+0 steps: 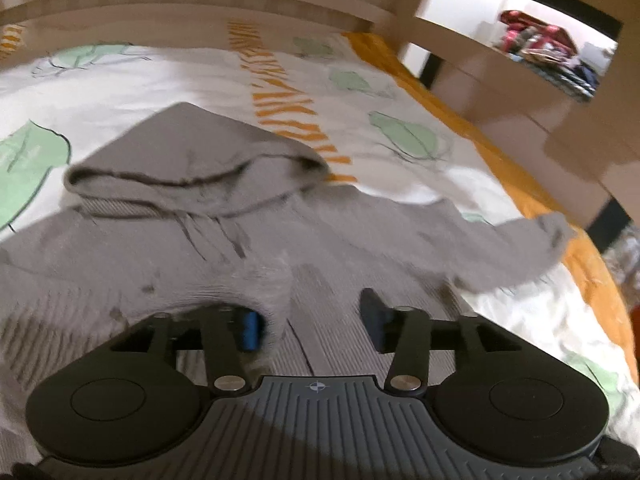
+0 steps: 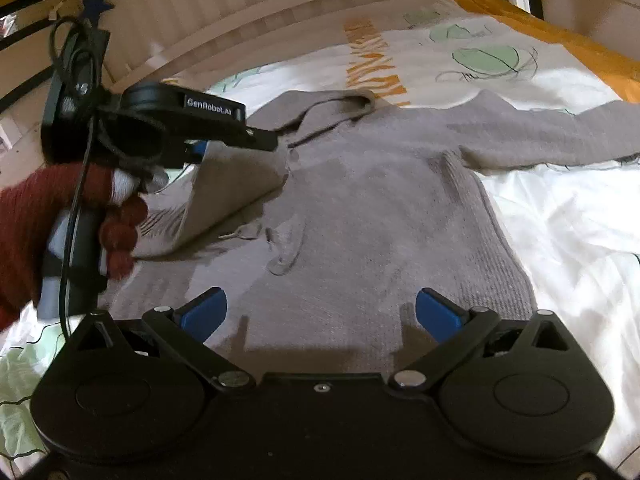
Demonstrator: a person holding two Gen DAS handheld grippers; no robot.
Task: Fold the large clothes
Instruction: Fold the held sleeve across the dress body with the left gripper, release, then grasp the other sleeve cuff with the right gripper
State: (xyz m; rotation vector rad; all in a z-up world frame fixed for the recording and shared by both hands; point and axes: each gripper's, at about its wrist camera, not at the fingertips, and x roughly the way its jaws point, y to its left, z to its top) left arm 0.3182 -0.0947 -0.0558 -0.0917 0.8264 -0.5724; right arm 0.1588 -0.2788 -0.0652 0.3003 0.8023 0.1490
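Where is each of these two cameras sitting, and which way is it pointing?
Left wrist: rides on the left gripper, looking down its parted fingers at the grey hooded sweater on the leaf-print bedsheet; no hand shows.
Right wrist: rides on the right gripper, fingers wide apart, facing the sweater's body; at left, a red-gloved hand holding the left gripper over a folded-in sleeve.
Shared: the sweater, the bedsheet, the slatted headboard, the left gripper.

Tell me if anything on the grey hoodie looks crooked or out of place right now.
Yes. On the grey hoodie, the left sleeve is folded in over the chest, while the right sleeve lies stretched out across the bedspread, so it looks lopsided. The hood lies flat. No stains or tears are clear enough to confirm.
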